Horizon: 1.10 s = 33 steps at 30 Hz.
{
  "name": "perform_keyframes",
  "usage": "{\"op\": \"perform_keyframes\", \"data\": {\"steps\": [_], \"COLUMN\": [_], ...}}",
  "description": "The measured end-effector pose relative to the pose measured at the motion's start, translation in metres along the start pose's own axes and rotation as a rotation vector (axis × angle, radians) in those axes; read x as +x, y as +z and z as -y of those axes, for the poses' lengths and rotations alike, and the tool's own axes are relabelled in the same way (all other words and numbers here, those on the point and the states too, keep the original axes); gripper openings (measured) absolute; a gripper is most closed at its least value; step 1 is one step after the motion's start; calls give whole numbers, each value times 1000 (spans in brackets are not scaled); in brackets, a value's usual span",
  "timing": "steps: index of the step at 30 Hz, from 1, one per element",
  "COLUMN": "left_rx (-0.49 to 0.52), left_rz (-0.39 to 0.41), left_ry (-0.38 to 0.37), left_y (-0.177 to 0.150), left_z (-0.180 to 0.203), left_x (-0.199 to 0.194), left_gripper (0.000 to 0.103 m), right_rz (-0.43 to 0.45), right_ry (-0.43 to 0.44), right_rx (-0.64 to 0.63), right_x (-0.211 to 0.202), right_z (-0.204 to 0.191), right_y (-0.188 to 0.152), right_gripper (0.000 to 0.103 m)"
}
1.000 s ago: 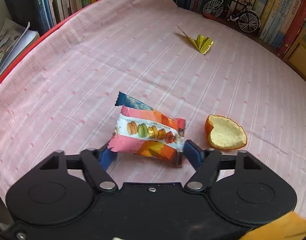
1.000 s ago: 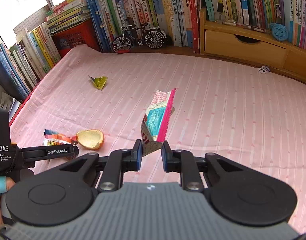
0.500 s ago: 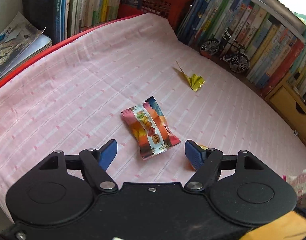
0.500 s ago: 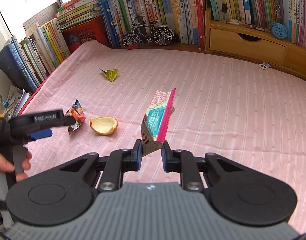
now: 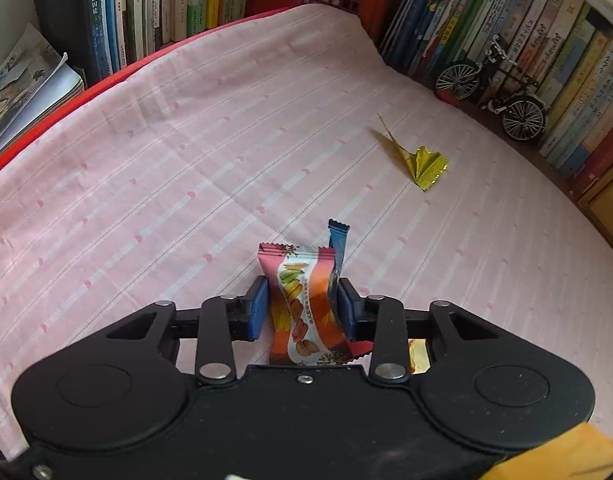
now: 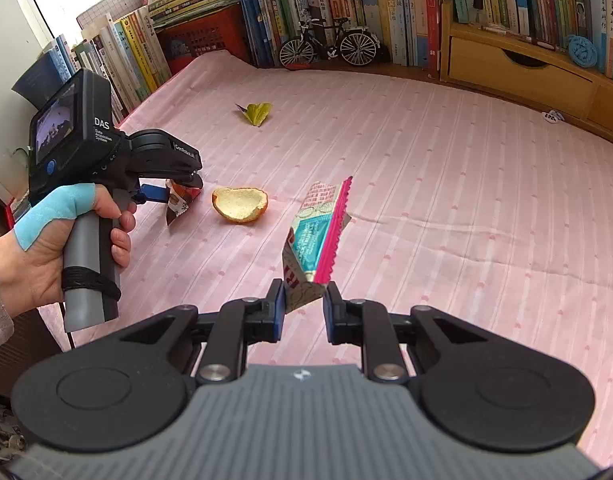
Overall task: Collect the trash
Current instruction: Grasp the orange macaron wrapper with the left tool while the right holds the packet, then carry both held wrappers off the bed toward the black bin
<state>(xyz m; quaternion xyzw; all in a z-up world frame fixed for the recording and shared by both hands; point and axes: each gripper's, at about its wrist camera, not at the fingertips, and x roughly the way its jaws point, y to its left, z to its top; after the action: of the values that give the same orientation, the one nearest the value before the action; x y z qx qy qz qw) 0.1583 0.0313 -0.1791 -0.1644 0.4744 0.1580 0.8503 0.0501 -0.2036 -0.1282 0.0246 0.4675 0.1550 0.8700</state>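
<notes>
My left gripper (image 5: 304,310) is shut on a pink and orange macaron snack wrapper (image 5: 302,300), which stands upright between the blue pads. In the right wrist view that same gripper (image 6: 174,194) holds the wrapper (image 6: 177,204) just above the pink cloth, in a person's hand (image 6: 46,248). My right gripper (image 6: 303,306) is shut on a teal and pink wrapper (image 6: 320,236) that sticks up and forward. An orange peel (image 6: 240,210) lies on the cloth beside the left gripper. A crumpled yellow-gold foil wrapper (image 5: 420,162) lies farther back.
A pink striped cloth (image 6: 446,184) covers the table. Rows of books (image 6: 386,8) line the back and left edges. A model bicycle (image 6: 328,46) stands at the back, with a red crate (image 6: 206,38) and a wooden drawer shelf (image 6: 518,76) beside it.
My left gripper was open above the macaron wrapper lying flat; it has come down and shut on it, and the wrapper now stands upright. The right gripper keeps its wrapper.
</notes>
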Motion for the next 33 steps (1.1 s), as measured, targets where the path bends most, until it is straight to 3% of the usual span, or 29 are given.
{"op": "perform_keyframes", "data": {"steps": [15,24,33], "left_rx": [139,185,171], "left_rz": [55,60,21], "left_ry": [-63,-76,-80], "left_y": [-39,-78,-126], "left_z": [-31,-71,-118], "left_x": [-103,-168,-203], "left_gripper": [26,27,27], "right_rz": [33,26,7], "right_ry": [-19,-13,2], "right_rx": [33,29,3], "right_x": [-20,-38,-55], "right_z": [-22,-53,-89], "right_y": [-11,-40,-76], "right_gripper": [24,24,24]}}
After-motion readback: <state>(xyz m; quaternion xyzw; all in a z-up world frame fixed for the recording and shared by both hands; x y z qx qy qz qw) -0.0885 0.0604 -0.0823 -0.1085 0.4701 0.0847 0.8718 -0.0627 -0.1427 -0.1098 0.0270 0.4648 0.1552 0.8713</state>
